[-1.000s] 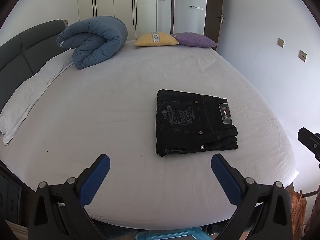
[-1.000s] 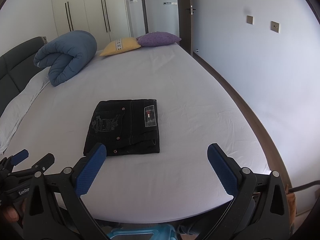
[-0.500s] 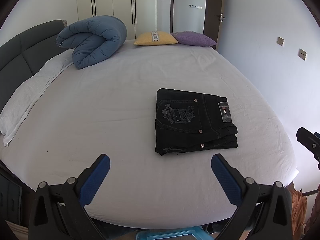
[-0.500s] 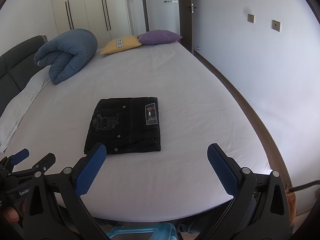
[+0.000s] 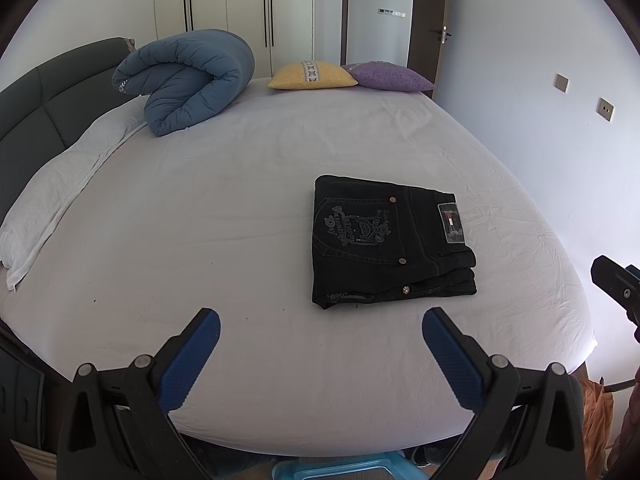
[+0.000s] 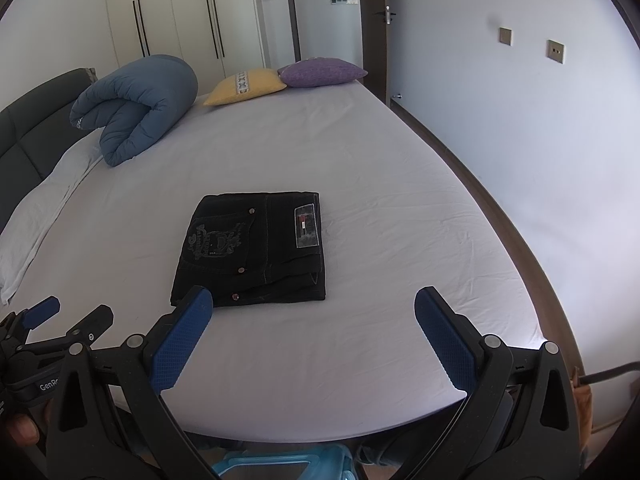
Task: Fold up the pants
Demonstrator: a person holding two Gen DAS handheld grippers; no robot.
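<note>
Neatly folded into a compact black rectangle, pants (image 5: 390,242) lying flat on the white bed (image 5: 240,208), right of centre in the left wrist view and just left of centre in the right wrist view (image 6: 256,248). Embroidered back pocket facing up, label patch (image 5: 451,223) toward the right edge, stacked layers showing along the near side. Around them, bare sheet on all sides.

Low in the left wrist frame, left gripper (image 5: 320,338) spread wide, nothing between its blue pads (image 5: 188,364), well apart from the pants. Likewise wide and holding nothing, right gripper (image 6: 312,324) at the bottom of its own frame, left pad (image 6: 180,340) overlapping the pants' near corner in the picture; contact impossible to tell.

Farther out, rolled blue duvet (image 5: 188,80) at upper left by the dark headboard (image 5: 44,100), yellow pillow (image 5: 312,76) and purple pillow (image 5: 388,78) touching at top centre, white wardrobe (image 5: 228,0) behind.
</note>
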